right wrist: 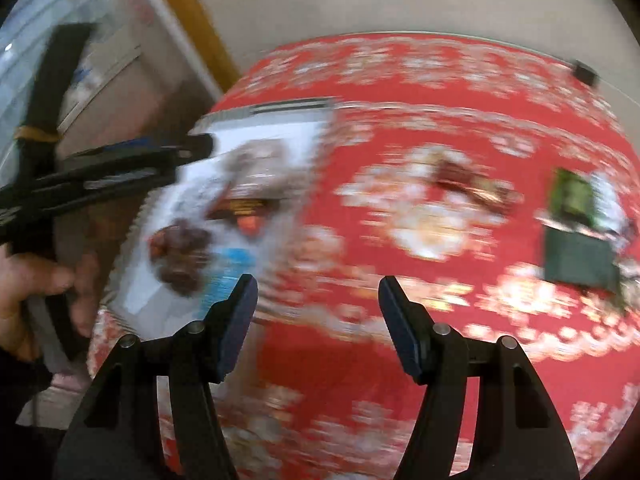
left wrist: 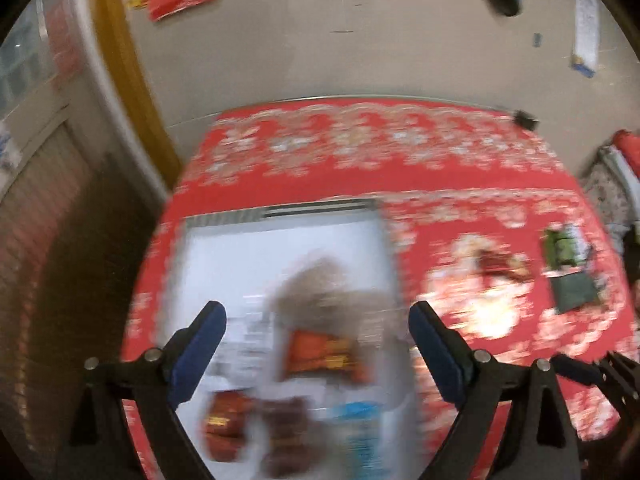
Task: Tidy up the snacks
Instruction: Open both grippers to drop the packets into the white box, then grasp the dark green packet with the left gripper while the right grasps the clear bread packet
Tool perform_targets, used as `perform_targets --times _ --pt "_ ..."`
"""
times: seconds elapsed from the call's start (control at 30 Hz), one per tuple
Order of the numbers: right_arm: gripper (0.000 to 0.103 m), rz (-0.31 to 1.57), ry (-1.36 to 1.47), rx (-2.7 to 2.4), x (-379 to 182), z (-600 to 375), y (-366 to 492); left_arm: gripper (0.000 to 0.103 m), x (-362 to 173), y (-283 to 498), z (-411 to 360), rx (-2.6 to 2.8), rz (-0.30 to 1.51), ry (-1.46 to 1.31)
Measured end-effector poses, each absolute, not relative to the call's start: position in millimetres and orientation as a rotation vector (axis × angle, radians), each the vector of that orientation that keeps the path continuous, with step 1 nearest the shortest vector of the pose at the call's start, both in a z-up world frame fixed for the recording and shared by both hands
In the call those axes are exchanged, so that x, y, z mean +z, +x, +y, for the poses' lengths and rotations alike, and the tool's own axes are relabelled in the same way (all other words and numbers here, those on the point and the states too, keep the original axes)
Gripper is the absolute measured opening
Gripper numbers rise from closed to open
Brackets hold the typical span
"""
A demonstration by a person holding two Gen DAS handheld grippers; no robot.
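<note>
Both claws, left gripper (left wrist: 316, 320) and right gripper (right wrist: 318, 296), gape empty; the crinkly dark-green foil snack packet (right wrist: 580, 268) looks light, slippery, best pinched at its edge.

Red-clothed table (right wrist: 400, 360) (white bin (left wrist: 224, 256), packets (right wrist: 580, 232))

Snack packs (left wrist: 320, 352) in white bin (left wrist: 224, 248) too blurred to ID.

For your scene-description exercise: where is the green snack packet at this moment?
The green snack packet lies on the red tablecloth at the right in both views, behind a dark green packet, far from the white tray.
</note>
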State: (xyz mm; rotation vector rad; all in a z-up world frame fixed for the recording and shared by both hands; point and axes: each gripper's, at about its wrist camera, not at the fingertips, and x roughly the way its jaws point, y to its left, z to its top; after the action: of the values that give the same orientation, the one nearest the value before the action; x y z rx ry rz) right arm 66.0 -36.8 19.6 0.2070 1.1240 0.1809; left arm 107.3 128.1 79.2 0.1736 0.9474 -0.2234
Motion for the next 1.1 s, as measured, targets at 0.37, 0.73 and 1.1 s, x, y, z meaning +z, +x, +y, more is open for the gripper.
perform_targets --times 0.37,0.73,1.1 --pt "0.064 1.061 0.183 -0.134 21 -261 28 0.095 30 47 -28 -0.493 1.126 0.246" --pt "0.064 1.205 0.190 -0.074 -25 -303 57 0.095 18 31 -90 -0.540 1.137 0.324" --pt "0.053 1.186 0.177 -0.052 -23 -305 51 0.095 13 66 -151 -0.815 1.058 0.382"
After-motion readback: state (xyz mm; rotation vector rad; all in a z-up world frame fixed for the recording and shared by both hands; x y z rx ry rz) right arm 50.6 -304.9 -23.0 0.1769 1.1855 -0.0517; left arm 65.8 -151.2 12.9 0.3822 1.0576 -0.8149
